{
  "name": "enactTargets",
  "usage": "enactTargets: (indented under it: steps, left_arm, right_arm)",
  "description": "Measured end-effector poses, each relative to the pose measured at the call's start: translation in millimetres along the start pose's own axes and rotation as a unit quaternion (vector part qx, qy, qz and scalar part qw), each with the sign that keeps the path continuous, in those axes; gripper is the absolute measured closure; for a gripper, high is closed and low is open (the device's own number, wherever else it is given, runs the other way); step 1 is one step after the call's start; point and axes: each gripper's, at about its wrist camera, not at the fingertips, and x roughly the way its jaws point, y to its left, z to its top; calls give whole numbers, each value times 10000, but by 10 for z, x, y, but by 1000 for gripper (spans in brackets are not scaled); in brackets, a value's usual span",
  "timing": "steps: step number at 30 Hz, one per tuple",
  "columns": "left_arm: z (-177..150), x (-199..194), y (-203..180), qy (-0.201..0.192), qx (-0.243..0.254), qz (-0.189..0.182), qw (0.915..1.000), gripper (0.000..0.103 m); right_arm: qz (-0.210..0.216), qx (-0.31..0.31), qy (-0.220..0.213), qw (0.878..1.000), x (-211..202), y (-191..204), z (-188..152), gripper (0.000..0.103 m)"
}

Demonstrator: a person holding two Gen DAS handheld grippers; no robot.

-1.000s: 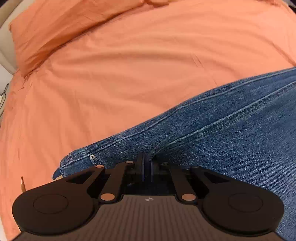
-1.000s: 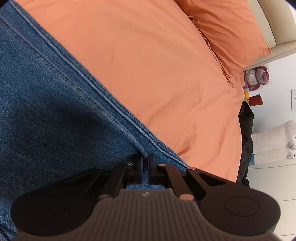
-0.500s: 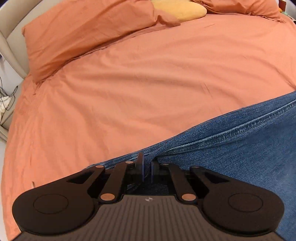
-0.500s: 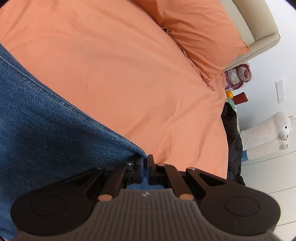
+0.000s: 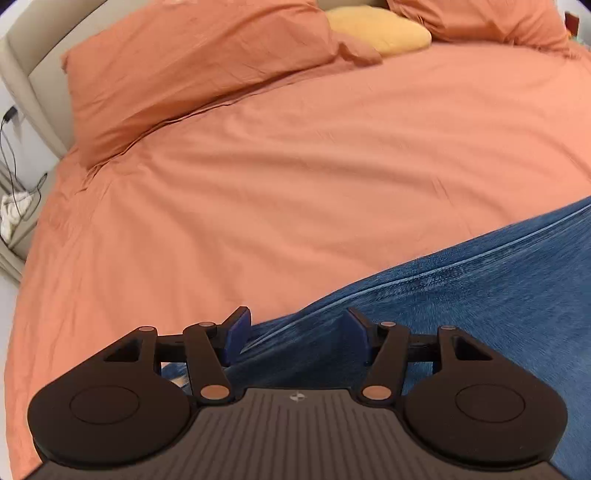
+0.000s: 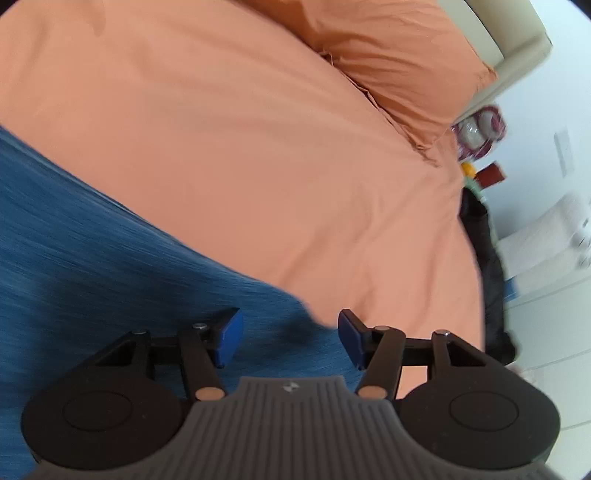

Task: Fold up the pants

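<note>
Blue denim pants (image 5: 461, 295) lie on an orange bed cover (image 5: 295, 177), filling the lower right of the left wrist view and the lower left of the right wrist view (image 6: 92, 251). My left gripper (image 5: 295, 332) hovers over the pants' edge with its jaws opening; the blue pads (image 5: 236, 336) stand apart and do not press the cloth below them. My right gripper (image 6: 290, 334) hangs over a corner of the pants, its jaws also opening, its pads (image 6: 229, 338) clear of the denim. Both views are motion-blurred.
Orange pillows (image 5: 192, 66) and a yellow cushion (image 5: 376, 29) lie at the head of the bed by a beige headboard (image 5: 29, 66). A dark garment (image 6: 487, 266) hangs at the bed's right edge, with a white plush toy (image 6: 546, 236) and a cabinet beyond.
Both grippers were shut on the denim's edge and have opened, letting it go. Both have risen, so more of the bed and pillows shows and the pants sit lower in each view.
</note>
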Motion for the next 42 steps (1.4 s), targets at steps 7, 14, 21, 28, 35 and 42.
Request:
enactTargets:
  steps: [7, 14, 21, 28, 35, 42]
  left_arm:
    - [-424, -680, 597, -9, -912, -47, 9958, 33]
    - [-1215, -993, 1044, 20, -1742, -132, 9846, 31]
    - [-1647, -889, 1379, -171, -2548, -597, 9650, 29]
    - [-1502, -461, 1734, -259, -3019, -1229, 9450, 19]
    - [-1393, 69, 1846, -108, -3291, -1788, 9272, 52]
    - [-1175, -452, 1607, -1243, -1933, -1340, 9640, 93]
  right_arm:
    - [1663, 1049, -146, 9804, -835, 372, -57, 43]
    - [2964, 995, -437, 9489, -1677, 1191, -253, 43]
    - [3300, 963, -305, 9386, -1988, 1855, -388, 43]
    - [2939, 1047, -232, 9498, -1903, 1964, -257, 43]
    - [2161, 565, -443, 9737, -1637, 2003, 224, 42]
    - [1695, 220, -229, 9850, -1255, 1897, 353, 42]
